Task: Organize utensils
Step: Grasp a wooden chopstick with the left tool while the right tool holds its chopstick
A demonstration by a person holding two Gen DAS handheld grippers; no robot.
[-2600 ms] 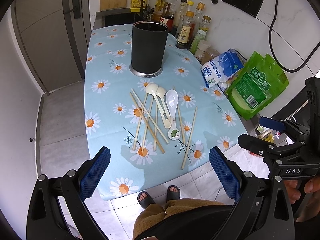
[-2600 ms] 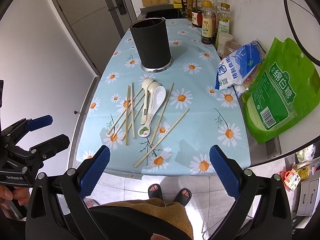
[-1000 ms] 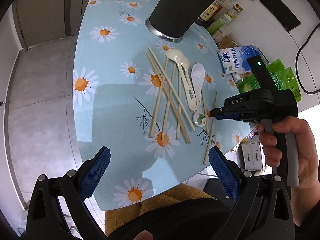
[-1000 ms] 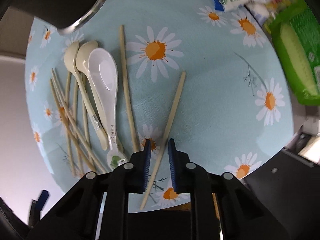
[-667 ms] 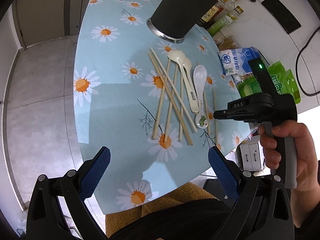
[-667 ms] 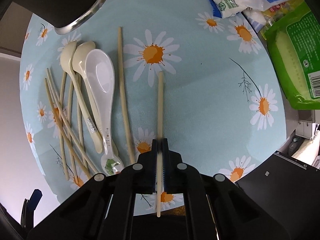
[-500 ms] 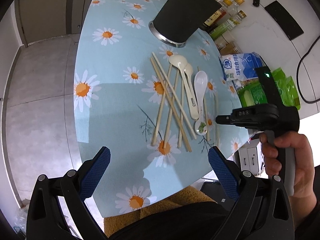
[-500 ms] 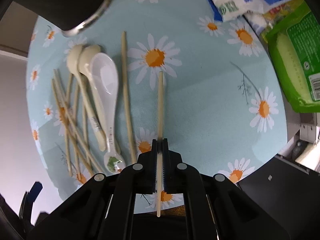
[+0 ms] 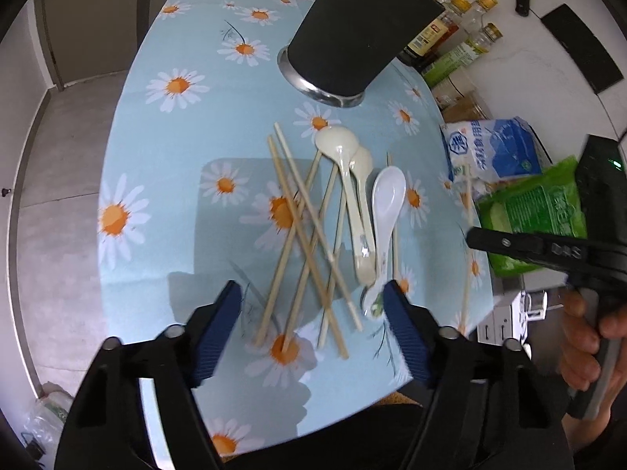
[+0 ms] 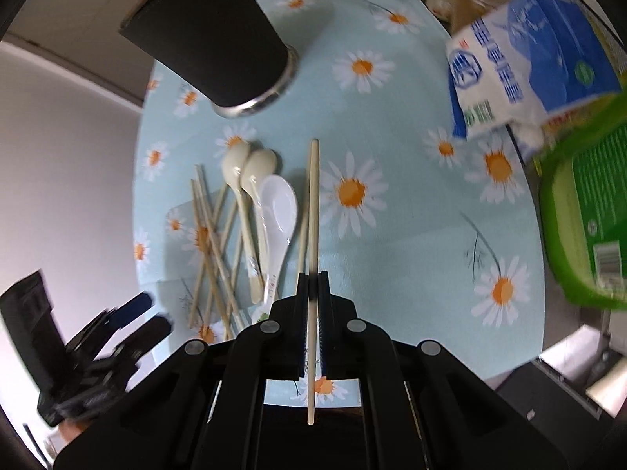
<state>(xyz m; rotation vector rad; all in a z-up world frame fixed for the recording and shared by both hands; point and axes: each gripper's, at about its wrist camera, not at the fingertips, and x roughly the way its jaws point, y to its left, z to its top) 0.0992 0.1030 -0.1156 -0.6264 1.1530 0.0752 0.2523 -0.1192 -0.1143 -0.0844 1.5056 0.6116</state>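
Observation:
My right gripper (image 10: pixel 312 286) is shut on a wooden chopstick (image 10: pixel 313 211) and holds it above the table; it also shows in the left wrist view (image 9: pixel 468 241) with the chopstick (image 9: pixel 467 192). My left gripper (image 9: pixel 311 305) is open, low over a pile of chopsticks (image 9: pixel 301 235), with its fingers (image 9: pixel 219 321) on either side of the near ends. Two cream spoons (image 9: pixel 345 164) and a white spoon (image 9: pixel 386 211) lie beside the pile. The black utensil holder (image 9: pixel 356 27) stands behind them, also in the right wrist view (image 10: pixel 211 39).
The table has a blue daisy cloth (image 9: pixel 176 137). A blue-white bag (image 10: pixel 521 62) and a green bag (image 10: pixel 588 211) lie at the right edge. Bottles (image 9: pixel 454 27) stand behind the holder. The table's near edge is just under my grippers.
My right gripper has lifted the chopstick off the cloth and swung toward the holder. My left gripper has dropped down to the chopstick pile and narrowed its opening.

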